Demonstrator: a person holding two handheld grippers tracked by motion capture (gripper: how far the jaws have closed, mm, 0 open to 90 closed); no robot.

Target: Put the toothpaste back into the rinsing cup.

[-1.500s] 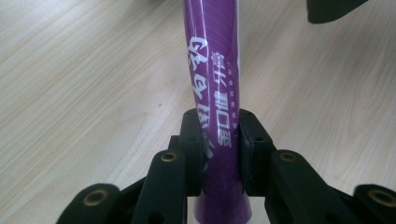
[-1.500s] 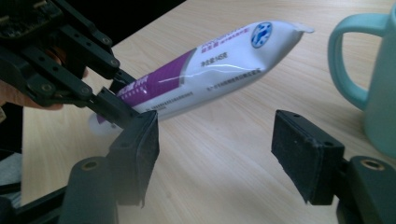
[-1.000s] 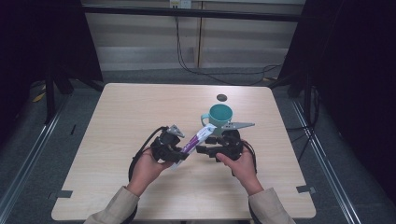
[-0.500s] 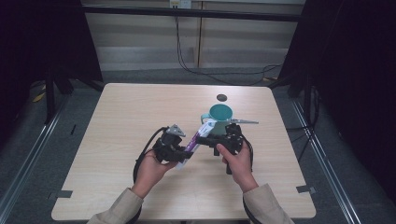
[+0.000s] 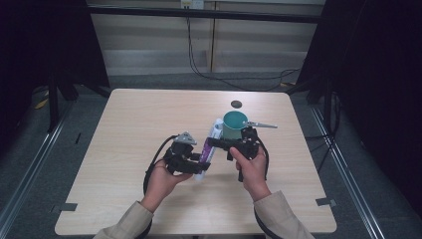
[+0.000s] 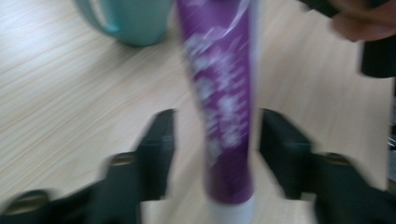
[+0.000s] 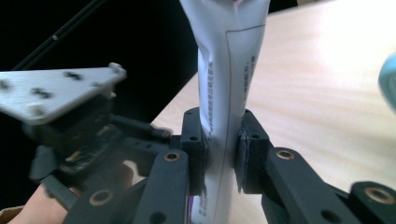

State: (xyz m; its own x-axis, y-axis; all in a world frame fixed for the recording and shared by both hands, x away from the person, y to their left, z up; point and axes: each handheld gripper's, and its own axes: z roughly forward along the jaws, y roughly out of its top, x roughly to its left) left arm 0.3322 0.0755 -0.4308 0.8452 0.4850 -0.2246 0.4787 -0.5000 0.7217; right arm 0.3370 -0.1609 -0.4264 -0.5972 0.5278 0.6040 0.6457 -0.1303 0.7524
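Blurred purple tube [image 6: 224, 112], cap end cut off

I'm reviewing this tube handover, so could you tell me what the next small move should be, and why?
Probably draw the left claw back off the purple tube. Its jaws have just been opening and stand clear on both sides, while the right claw has been closing and now pinches the tube beside the teal mug.

The tube [image 5: 208, 149] is purple on one face, white with small print on the other [image 7: 229, 93], with a white cap end [image 6: 232, 212] — it slants above the tabletop, its flat crimped end pointing toward one o'clock. That upper end sits just beside the teal mug [image 5: 234, 124] — at the mug's nine o'clock.
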